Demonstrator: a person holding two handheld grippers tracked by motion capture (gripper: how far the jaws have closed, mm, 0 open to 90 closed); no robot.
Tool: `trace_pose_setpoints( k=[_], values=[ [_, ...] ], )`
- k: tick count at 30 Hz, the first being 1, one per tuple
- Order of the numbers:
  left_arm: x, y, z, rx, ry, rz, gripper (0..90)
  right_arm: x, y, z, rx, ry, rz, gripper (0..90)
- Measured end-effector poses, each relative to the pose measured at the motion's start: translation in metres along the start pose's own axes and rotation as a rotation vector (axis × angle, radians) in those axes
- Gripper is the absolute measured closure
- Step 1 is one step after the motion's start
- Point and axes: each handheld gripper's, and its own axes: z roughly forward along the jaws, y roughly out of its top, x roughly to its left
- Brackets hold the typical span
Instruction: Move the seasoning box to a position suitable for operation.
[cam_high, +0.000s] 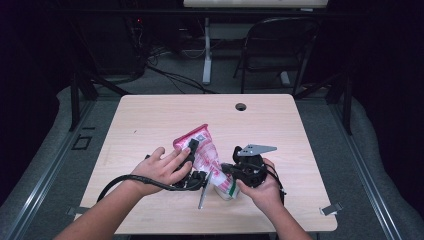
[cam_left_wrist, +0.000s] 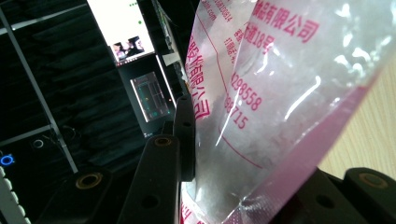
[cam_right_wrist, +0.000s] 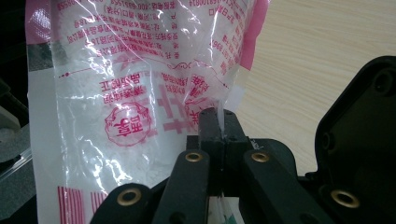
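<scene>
A clear plastic bag (cam_high: 204, 150) with pink print and a pink sealed edge is held up over the near middle of the wooden table (cam_high: 150, 120). My left gripper (cam_high: 192, 156) grips its upper part from the left. In the left gripper view the bag (cam_left_wrist: 280, 93) bulges between the two black jaws of the gripper (cam_left_wrist: 254, 140), and the left pad (cam_left_wrist: 185, 135) presses on the film. My right gripper (cam_high: 227, 175) holds the bag's lower end. In the right gripper view the bag (cam_right_wrist: 126, 93) hangs ahead, with the gripper (cam_right_wrist: 219, 119) pinched together on a fold of its film.
A cable hole (cam_high: 241, 106) sits near the table's far edge. Behind the table stand a black folding chair (cam_high: 277, 45) and a white desk leg (cam_high: 206, 50). A metal clip (cam_high: 331, 209) sticks out at the near right corner. A lit screen (cam_left_wrist: 122, 28) glows beyond the left gripper.
</scene>
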Motion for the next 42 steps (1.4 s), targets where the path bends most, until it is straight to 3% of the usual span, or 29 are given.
trace_pose_setpoints(
  k=[16, 22, 29, 42],
  values=[
    [-0.01, -0.004, 0.0, 0.012, -0.043, -0.082, 76.5, -0.001, 0.001, -0.001, -0.005, -0.006, 0.003, 90.0],
    [-0.013, -0.005, 0.0, 0.019, -0.053, -0.095, 77.0, -0.001, 0.002, -0.001, -0.004, -0.012, 0.0, 90.0],
    [-0.018, -0.006, 0.001, 0.025, -0.084, -0.139, 77.2, -0.001, 0.003, -0.002, -0.007, -0.013, 0.003, 90.0],
    [-0.026, -0.009, 0.0, 0.023, -0.098, -0.213, 77.5, 0.0, 0.003, -0.001, -0.014, -0.009, -0.001, 90.0]
  ],
)
